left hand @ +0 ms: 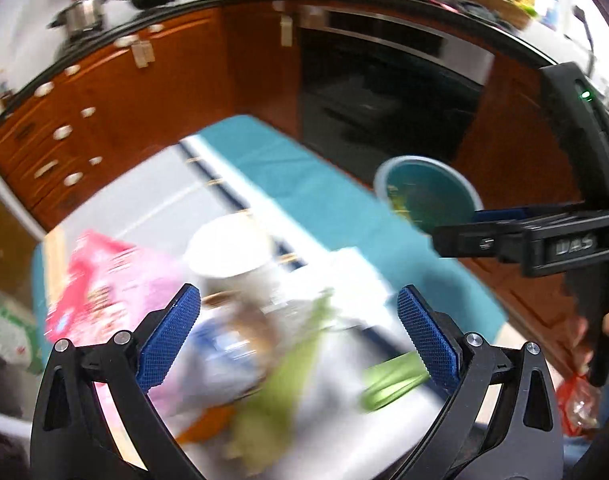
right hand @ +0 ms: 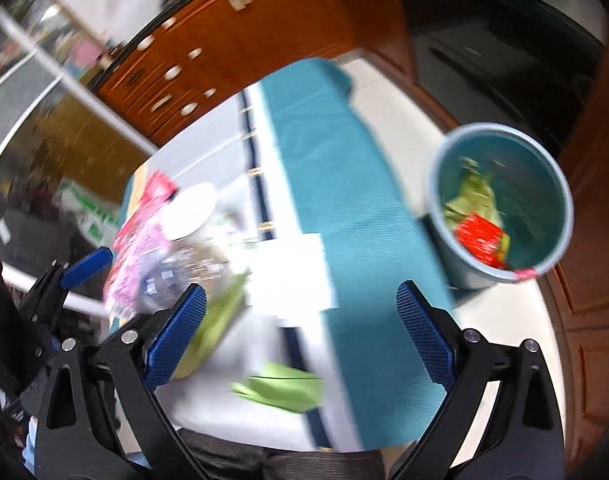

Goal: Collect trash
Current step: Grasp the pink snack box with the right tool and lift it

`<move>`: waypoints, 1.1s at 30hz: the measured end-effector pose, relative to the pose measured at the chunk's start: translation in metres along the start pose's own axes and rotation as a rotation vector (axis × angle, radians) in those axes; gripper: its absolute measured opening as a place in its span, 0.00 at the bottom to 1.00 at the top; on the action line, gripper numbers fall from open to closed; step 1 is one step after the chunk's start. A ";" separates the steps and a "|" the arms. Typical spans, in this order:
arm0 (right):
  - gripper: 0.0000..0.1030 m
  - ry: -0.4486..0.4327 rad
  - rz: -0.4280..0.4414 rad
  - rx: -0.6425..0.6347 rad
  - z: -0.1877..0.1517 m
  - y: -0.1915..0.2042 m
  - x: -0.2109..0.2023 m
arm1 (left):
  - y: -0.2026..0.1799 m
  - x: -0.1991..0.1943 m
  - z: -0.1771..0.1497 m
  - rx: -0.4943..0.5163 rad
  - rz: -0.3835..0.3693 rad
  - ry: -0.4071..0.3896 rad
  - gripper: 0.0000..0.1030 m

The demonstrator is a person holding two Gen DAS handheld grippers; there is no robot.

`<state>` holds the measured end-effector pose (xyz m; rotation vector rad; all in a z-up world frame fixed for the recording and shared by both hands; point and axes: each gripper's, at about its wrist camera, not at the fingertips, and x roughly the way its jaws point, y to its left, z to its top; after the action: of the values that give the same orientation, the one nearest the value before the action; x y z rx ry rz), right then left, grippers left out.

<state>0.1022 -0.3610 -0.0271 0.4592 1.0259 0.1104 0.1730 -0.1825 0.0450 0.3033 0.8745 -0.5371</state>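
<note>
While both sets of tongs, left tongs (left hand: 298, 340) and right tongs (right hand: 302, 340), stood wide open and empty, wrappers (right hand: 280, 390) lay near the bench (right hand: 344, 208) edge beside the bin (right hand: 500, 204).

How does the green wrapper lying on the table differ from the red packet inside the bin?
The green wrapper lies on the table, not yet collected; the red packet already rests in the bin, on green scraps. One is plain green, the other red with yellow. Both look like thin packaging trash.
</note>
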 end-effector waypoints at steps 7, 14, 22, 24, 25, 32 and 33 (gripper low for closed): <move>0.90 0.048 0.044 -0.159 0.019 0.102 0.028 | 0.108 -0.024 -0.042 -0.122 0.189 -0.015 0.96; 0.90 0.125 0.096 -0.276 0.049 0.181 0.080 | 0.191 -0.016 -0.084 -0.223 0.291 0.045 0.96; 0.90 0.289 0.067 -0.306 0.086 0.211 0.184 | 0.215 0.005 -0.119 -0.228 0.296 0.118 0.96; 0.90 0.334 0.066 -0.283 0.091 0.209 0.204 | 0.218 0.007 -0.124 -0.234 0.288 0.099 0.96; 0.90 0.360 0.068 -0.267 0.092 0.208 0.216 | 0.219 0.007 -0.125 -0.241 0.278 0.093 0.96; 0.90 0.427 0.093 -0.273 0.079 0.223 0.234 | 0.228 0.009 -0.135 -0.294 0.219 0.065 0.96; 0.90 0.439 0.101 -0.278 0.076 0.226 0.234 | 0.229 0.009 -0.135 -0.300 0.212 0.062 0.96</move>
<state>0.3167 -0.1112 -0.0864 0.2347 1.3930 0.4542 0.2189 0.0667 -0.0365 0.1362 0.9562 -0.1966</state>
